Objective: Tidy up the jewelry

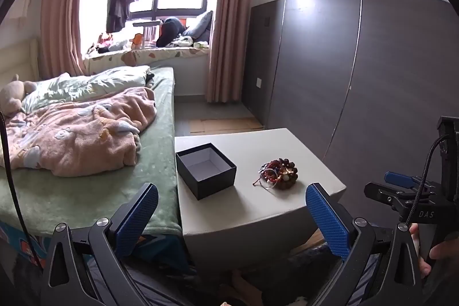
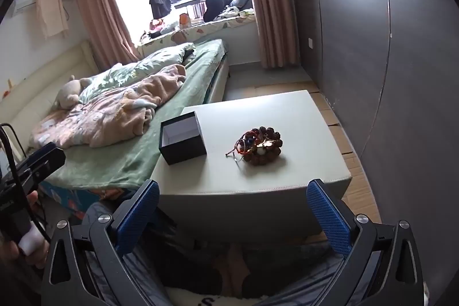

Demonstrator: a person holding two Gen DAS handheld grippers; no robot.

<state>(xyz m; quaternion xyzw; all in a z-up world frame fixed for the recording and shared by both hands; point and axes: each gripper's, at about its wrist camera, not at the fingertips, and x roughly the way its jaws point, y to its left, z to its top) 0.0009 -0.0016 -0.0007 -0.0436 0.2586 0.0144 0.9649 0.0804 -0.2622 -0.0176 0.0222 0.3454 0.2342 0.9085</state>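
A heap of beaded bracelets and cords (image 1: 277, 173) (image 2: 259, 146) lies on a pale low table (image 1: 258, 208) (image 2: 258, 111). To its left stands a black box (image 1: 206, 170) (image 2: 182, 140), open at the top, white inside, with nothing visible in it. My left gripper (image 1: 231, 217) hangs open in front of the table's near edge, its blue pads wide apart and nothing between them. My right gripper (image 2: 233, 215) is open too, short of the near edge, likewise holding nothing. The right gripper's body (image 1: 413, 191) shows at the right of the left wrist view.
A bed (image 1: 86, 151) (image 2: 129, 111) with a green sheet and pink blanket adjoins the table's left side. A grey wardrobe wall (image 1: 358, 76) (image 2: 373, 48) stands to the right. Bare floor (image 1: 218, 116) runs beyond the table toward a window seat. A person's hand (image 1: 433, 251) grips the right handle.
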